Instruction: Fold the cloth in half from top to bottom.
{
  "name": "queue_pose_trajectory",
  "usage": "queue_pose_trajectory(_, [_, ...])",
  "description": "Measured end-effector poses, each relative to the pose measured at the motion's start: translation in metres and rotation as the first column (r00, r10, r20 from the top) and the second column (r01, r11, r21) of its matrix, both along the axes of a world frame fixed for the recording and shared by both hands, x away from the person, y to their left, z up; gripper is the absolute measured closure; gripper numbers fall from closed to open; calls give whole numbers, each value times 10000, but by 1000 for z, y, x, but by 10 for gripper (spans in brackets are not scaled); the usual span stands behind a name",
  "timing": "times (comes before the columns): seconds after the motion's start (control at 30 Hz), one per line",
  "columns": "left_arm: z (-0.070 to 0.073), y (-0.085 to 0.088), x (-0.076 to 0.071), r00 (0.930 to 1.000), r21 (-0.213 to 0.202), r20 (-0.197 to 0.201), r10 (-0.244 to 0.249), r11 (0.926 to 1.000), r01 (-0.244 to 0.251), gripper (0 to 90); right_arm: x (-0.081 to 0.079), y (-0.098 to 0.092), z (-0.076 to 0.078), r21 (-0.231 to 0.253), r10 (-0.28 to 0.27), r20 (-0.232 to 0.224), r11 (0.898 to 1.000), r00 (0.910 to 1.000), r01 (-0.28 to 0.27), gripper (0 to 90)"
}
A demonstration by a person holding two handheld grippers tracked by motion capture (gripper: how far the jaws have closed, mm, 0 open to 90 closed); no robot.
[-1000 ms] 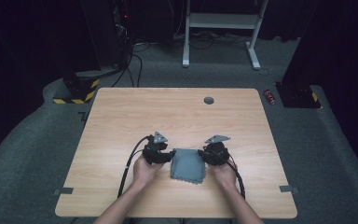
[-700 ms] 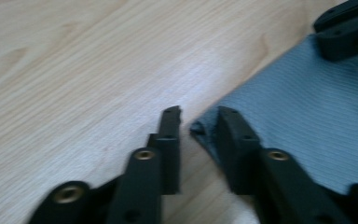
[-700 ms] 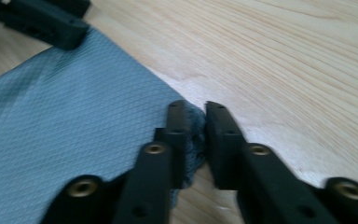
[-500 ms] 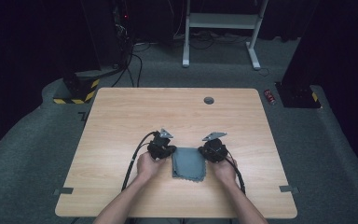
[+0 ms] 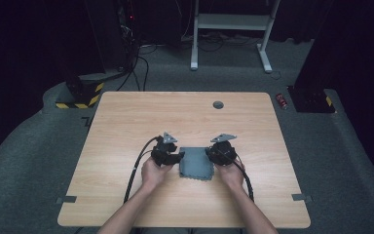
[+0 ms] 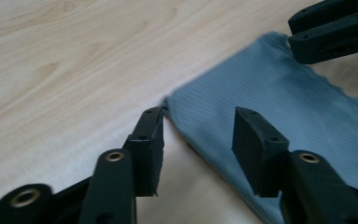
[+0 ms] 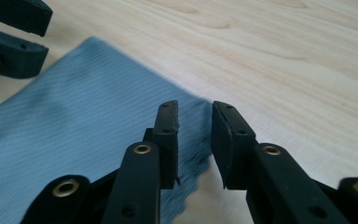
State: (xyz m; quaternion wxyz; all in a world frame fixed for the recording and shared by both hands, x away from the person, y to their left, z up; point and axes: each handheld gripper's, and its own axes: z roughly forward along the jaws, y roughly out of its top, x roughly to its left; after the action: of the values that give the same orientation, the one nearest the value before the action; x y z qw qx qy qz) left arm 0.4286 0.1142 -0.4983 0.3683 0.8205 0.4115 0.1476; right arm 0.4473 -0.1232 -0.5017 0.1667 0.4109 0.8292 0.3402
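you're working both grippers at the grey cloth (image 5: 195, 164), which is lying flat near the table (image 5: 126, 117) front edge. left gripper (image 6: 198, 135) has just been opening, jaws straddling a corner; right gripper (image 7: 195, 140) has too, standing apart over the opposite corner.

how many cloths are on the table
1: a folded blue-grey cloth lies flat near the table's front edge, between the left gripper and the right gripper. Its folds may hide extra layers.
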Motion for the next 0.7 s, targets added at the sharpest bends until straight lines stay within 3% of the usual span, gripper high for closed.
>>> queue_pose_trajectory(0.23, [-6,-2,-30,9989,617,6,-470,9970,469,480,-29,-3,-8,-197,586,-41,9981,9983,-587,690])
queue_pose_trajectory(0.7, [-16,13,-48,9993,986,-58,-372,9944,376,467,-31,-9,-15,110,533,-135,9985,9985,-532,681])
